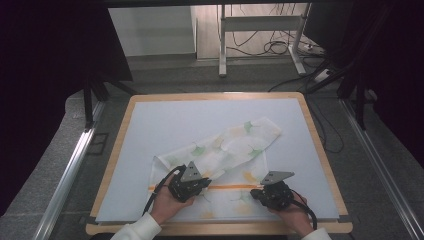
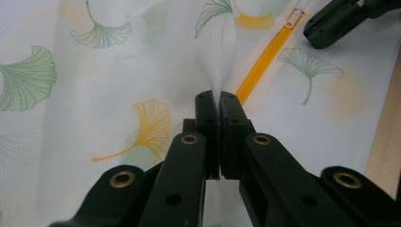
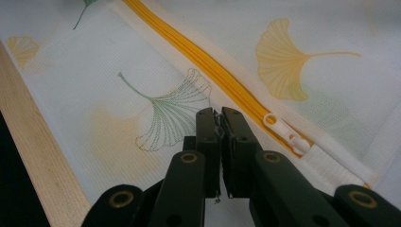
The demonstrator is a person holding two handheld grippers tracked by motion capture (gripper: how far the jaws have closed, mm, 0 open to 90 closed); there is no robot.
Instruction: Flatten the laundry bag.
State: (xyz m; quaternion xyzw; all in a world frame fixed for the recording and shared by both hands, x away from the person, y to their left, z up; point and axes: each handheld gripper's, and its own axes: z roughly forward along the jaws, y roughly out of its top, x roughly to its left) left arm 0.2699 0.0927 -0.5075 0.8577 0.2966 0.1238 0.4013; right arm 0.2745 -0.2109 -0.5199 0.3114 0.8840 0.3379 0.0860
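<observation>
A white mesh bag (image 1: 220, 150) printed with green and orange ginkgo leaves was seen spread over the near half of the pale mat (image 1: 165, 120) on the wood-rimmed table (image 1: 312, 130), one end of it folded away towards the far right. An orange zipper (image 1: 235, 187) was shown running across its near part, between the two grippers.

The left gripper (image 1: 200, 186) was held low over the bag, near the zipper's left stretch. In the left gripper view its jaws were found pressed together on a pinch of the mesh (image 2: 220, 66) — a thin ridge of fabric was drawn up from between the tips, just beside the zipper.

The right gripper (image 1: 256, 193) was placed at the zipper's right end. In the right gripper view its jaws were seen closed; whether mesh was caught between them could not be told. The white zipper pull (image 3: 283, 133) was seen lying just beside the tips — close, but not gripped. A bare strip of the wooden rim was left showing along the bag's near edge.
</observation>
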